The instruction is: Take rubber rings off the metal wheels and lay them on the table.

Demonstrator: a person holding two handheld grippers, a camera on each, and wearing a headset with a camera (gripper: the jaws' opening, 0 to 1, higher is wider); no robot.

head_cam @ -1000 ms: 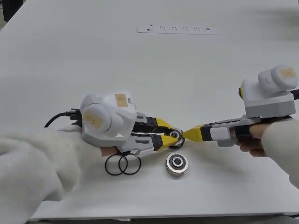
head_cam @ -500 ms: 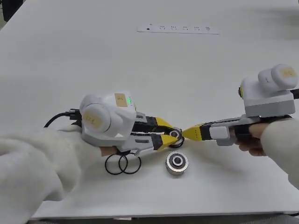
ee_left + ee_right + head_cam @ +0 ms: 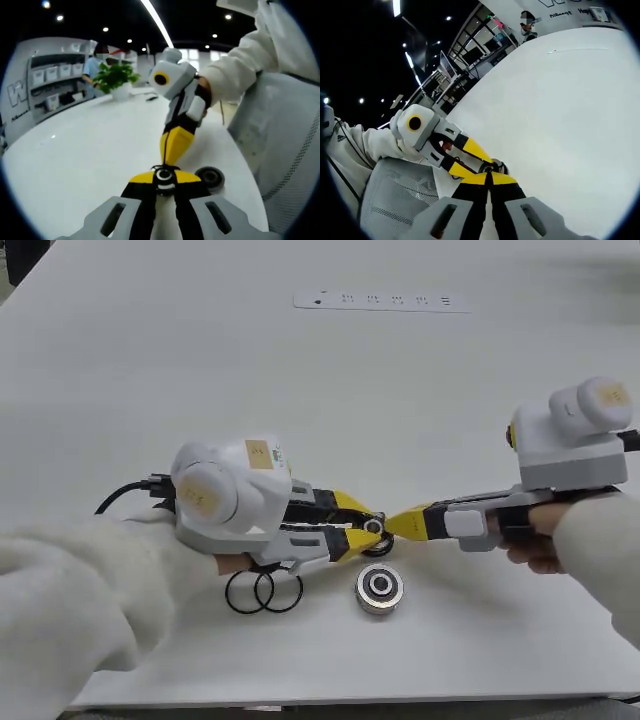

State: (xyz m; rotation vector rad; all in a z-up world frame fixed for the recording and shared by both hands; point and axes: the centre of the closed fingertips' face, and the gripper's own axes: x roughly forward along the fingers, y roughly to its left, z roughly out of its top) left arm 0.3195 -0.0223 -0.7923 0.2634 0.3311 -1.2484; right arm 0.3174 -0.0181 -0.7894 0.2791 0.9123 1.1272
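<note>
My left gripper [image 3: 366,531] is shut on a small metal wheel [image 3: 375,528], held just above the white table [image 3: 330,390]. In the left gripper view the wheel [image 3: 164,175] sits between my yellow fingertips. My right gripper [image 3: 391,527] comes in from the right, its tips shut against the wheel's edge on the thin black rubber ring [image 3: 159,167]. The right gripper view has the wheel [image 3: 493,166] right at my shut tips [image 3: 490,176], with the left gripper [image 3: 485,162] behind it. A second wheel [image 3: 380,587] lies flat on the table. Two loose rubber rings [image 3: 263,592] lie under the left gripper.
A white power strip [image 3: 382,303] lies at the far side of the table. A black cable [image 3: 122,496] trails from the left gripper. The table's near edge [image 3: 330,700] runs close below the second wheel. A potted plant [image 3: 116,80] stands far off.
The right gripper has shifted slightly left, closer to the held wheel. The left gripper, the second wheel and the loose rings have stayed put.
</note>
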